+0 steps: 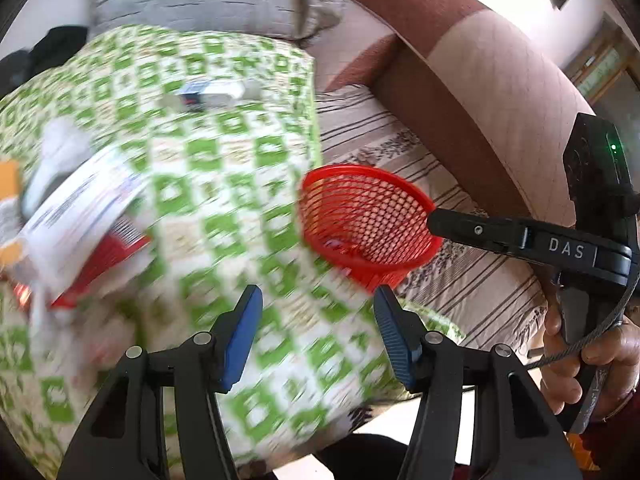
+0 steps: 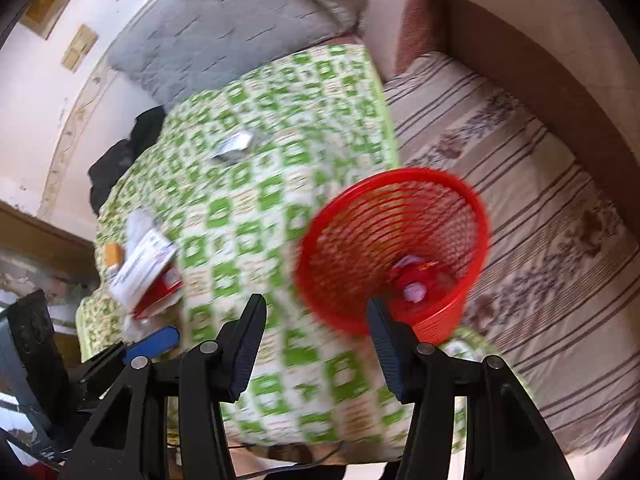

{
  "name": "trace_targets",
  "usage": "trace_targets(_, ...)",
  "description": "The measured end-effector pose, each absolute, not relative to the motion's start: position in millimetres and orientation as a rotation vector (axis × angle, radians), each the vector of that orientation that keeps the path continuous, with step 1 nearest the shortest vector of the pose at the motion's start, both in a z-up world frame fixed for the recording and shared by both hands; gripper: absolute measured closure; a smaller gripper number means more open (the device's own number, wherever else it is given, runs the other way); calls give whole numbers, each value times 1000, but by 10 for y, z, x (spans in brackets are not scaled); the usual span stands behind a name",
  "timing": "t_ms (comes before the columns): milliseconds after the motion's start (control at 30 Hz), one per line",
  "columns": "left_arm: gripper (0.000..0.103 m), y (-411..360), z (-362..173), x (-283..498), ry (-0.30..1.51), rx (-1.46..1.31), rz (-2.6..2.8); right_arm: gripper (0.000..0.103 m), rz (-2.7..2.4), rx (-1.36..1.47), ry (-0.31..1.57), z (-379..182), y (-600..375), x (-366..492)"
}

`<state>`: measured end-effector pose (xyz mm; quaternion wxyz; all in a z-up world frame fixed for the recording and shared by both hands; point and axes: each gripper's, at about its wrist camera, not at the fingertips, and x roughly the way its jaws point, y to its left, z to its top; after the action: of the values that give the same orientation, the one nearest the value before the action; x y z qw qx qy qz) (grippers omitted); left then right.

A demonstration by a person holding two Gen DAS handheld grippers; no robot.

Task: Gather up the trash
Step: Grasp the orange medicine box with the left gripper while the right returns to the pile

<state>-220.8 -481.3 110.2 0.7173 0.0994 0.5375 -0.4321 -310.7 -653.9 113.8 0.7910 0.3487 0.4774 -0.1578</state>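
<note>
One red basket (image 2: pixel 394 252), perhaps three blurred scraps on the green cloth (image 2: pixel 256 208); both tools (image 1: pixel 318 308) (image 2: pixel 316 320) released, empty.

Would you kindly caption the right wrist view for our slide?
Open right hand-held gripper approaching red mesh basket on green checked cloth.
</note>
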Motion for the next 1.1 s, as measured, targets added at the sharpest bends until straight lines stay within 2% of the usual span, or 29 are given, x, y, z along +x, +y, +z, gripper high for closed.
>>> trace_targets(233, 46, -4047, 1279, -1984, 1178, 197, -835, 45, -254, 723, 1037, 1229, -5945, -2901)
trace_targets(400, 45, -3494, 1492, -1524, 1139, 120, -701, 45, -233, 703, 1021, 1310, -5696, -2789)
trace_targets(500, 40, -3246, 1498, -1124, 1146, 72, -588, 44, -229, 694, 1004, 1375, -5635, -2766)
trace_targets(767, 40, -3286, 1132, -380, 1296, -21, -459, 41, -271, 688, 972, 1505, -5658, -2824)
trace_targets(933, 40, -3589, 925, -199, 1321, 84, -397, 41, -307, 694, 973, 1506, -5762, -2905)
trace_targets(1000, 47, -3594, 845, -140, 1339, 87, -381, 41, -317, 700, 977, 1492, -5820, -2926)
trace_targets(1033, 61, -3569, 816, -116, 1351, 68, -393, 41, -318, 702, 977, 1492, -5843, -2931)
trace_targets(1067, 68, -3549, 801, -110, 1358, 57, -402, 41, -319, 703, 976, 1492, -5881, -2926)
trace_targets(1100, 68, -3537, 792, -118, 1361, 51, -410, 41, -318, 701, 977, 1493, -5916, -2912)
